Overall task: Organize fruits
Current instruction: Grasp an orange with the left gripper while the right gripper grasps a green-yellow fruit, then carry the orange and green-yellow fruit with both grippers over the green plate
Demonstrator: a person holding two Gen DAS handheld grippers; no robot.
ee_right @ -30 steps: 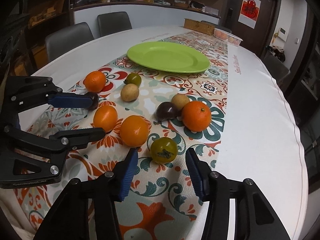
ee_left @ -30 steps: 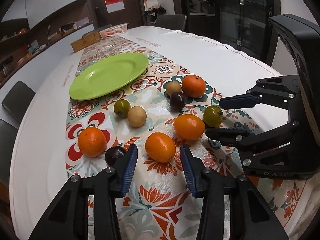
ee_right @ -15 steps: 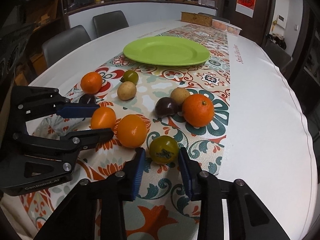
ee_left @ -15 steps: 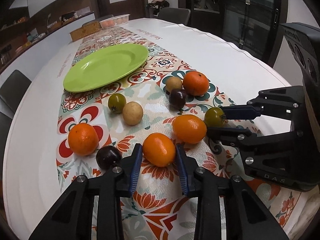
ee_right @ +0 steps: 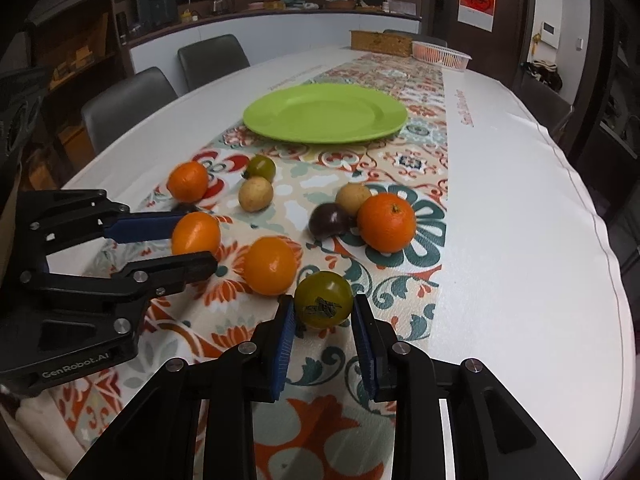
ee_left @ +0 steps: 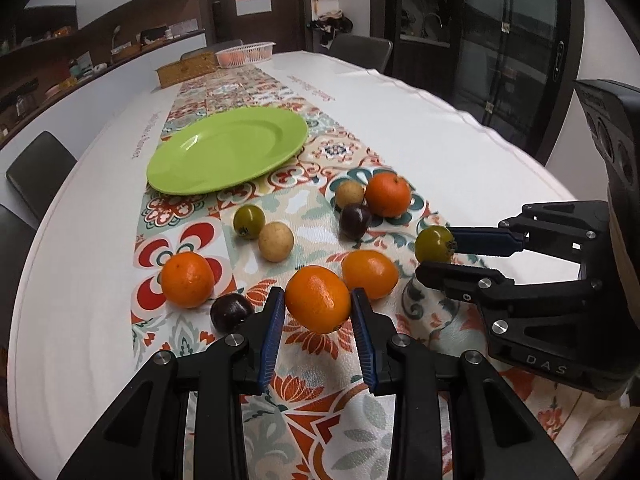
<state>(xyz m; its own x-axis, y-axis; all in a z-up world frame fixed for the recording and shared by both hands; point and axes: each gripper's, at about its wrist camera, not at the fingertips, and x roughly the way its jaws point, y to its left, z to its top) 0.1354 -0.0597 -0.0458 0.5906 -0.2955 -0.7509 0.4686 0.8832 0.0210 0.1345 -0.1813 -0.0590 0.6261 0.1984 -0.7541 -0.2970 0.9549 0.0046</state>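
Note:
My left gripper [ee_left: 318, 300] is shut on an orange [ee_left: 318, 299] and holds it just above the patterned runner; it also shows in the right wrist view [ee_right: 196, 234]. My right gripper [ee_right: 323, 308] is shut on a green tomato [ee_right: 323, 299], also lifted slightly; it shows in the left wrist view [ee_left: 434, 244]. An empty green plate [ee_left: 228, 148] lies farther back on the runner, also in the right wrist view [ee_right: 326, 112]. Other oranges [ee_left: 370, 274] [ee_left: 187, 279] [ee_left: 388, 194], dark plums [ee_left: 231, 312] [ee_left: 355, 221], tan fruits [ee_left: 275, 241] [ee_left: 349, 194] and a second green tomato [ee_left: 249, 221] lie on the runner.
The runner lies along a white oval table [ee_left: 440, 136]. A wicker box [ee_left: 186, 69] and a white basket [ee_left: 245, 54] stand at the far end. Grey chairs [ee_right: 128, 108] stand around the table.
Both grippers have closed on their fruits and lifted them slightly: the left on the orange, the right on the green tomato.

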